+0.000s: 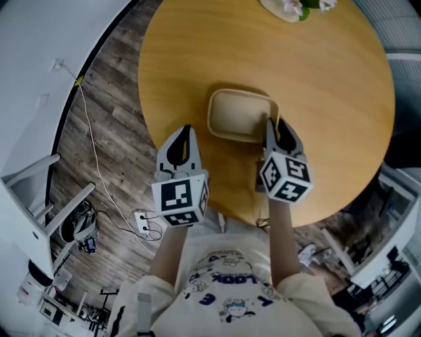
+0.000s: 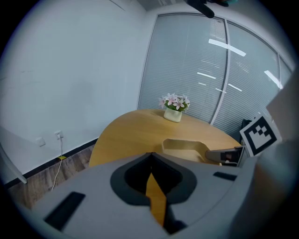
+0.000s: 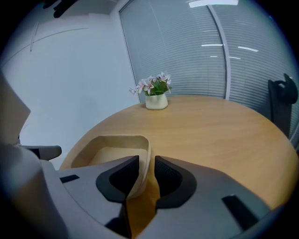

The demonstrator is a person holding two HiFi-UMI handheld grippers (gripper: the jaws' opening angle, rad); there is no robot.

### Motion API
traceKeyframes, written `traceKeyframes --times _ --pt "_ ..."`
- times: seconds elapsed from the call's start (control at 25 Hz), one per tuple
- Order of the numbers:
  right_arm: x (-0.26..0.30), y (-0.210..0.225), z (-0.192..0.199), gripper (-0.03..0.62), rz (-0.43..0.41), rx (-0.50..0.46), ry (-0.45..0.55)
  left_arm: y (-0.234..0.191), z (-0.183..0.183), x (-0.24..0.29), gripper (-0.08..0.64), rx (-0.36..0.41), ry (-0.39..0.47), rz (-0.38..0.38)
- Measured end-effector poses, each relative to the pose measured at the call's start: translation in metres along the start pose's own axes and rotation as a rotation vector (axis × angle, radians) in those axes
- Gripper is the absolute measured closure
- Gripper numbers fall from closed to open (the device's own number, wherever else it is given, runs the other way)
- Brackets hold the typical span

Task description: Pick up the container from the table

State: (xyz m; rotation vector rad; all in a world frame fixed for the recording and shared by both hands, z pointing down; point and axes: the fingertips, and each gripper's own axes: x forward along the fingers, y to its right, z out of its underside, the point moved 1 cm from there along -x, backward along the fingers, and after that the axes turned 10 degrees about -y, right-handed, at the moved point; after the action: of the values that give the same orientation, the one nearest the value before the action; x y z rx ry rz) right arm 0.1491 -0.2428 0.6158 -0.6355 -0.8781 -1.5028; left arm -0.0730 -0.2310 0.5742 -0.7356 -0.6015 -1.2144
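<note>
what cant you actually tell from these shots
- Head view: flower pot cut off by the top edge.
- Head view: container's near right corner hidden behind the right gripper.
- Right gripper view: whether the jaws truly pinch the container wall; contact is unclear.

A round wooden table (image 1: pixel 329 99) stands on a grey-brown plank floor (image 1: pixel 118 79), a small flower pot (image 3: pixel 156 100) at its far edge. Plain white wall (image 2: pixel 70 70) on the left, with a socket (image 2: pixel 58 135) — a white cable (image 1: pixel 92 151) trails to a power strip (image 1: pixel 146 224). Behind the table, glass with closed blinds (image 3: pixel 187 51) reflects strip lights.
</note>
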Motion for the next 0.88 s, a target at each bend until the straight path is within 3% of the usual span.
traceKeyframes --times 0.28,0.88 --pt "0.009 0.002 0.002 0.565 0.017 0.032 -0.004 -0.005 0.009 0.003 0.557 -0.009 -0.018 -0.007" --pt "-0.021 -0.003 -0.017 0.575 -0.021 0.115 0.065 -0.003 -0.007 -0.02 0.557 -0.019 0.036 0.002"
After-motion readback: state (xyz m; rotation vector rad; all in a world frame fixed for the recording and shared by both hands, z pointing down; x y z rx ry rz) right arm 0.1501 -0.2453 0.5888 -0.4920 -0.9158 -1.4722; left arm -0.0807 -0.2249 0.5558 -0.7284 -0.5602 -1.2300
